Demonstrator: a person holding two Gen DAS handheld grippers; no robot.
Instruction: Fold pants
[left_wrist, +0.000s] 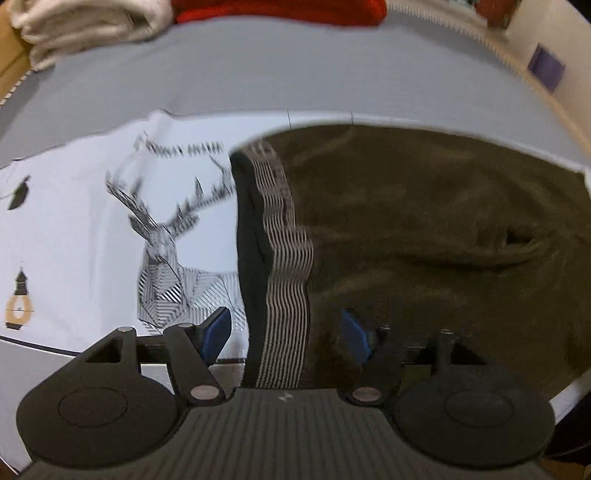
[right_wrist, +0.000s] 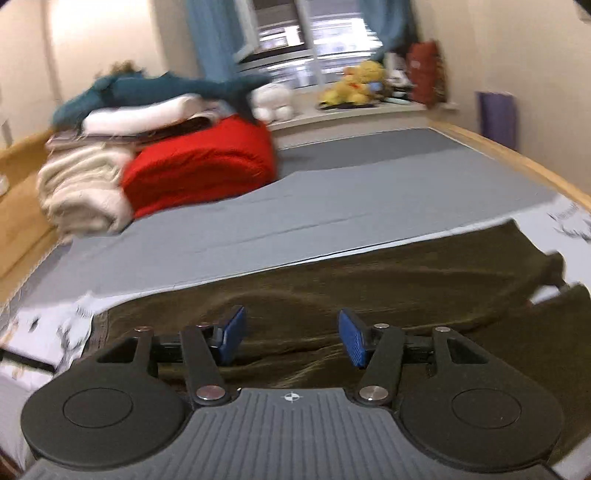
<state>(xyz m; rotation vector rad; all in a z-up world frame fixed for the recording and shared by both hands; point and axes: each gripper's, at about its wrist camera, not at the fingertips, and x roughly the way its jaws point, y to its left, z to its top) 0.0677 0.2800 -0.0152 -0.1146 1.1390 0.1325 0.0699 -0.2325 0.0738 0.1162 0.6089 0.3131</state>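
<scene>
Beyond the dark olive fleece pants (right_wrist: 332, 280), a broad stretch of flat grey bed sheet (right_wrist: 295, 206) lay bare, open to the wooden bed frame (right_wrist: 517, 155) on the right. The far left corner was blocked by a bulky red cushion (right_wrist: 199, 166) beside stacked cream blankets (right_wrist: 81, 192), with a teal plush shark (right_wrist: 166, 86) on top.

Grey-sheeted bed (right_wrist: 332, 192), wooden frame (right_wrist: 509, 155), cream walls (right_wrist: 535, 55), blue-curtained window (right_wrist: 314, 40)
</scene>
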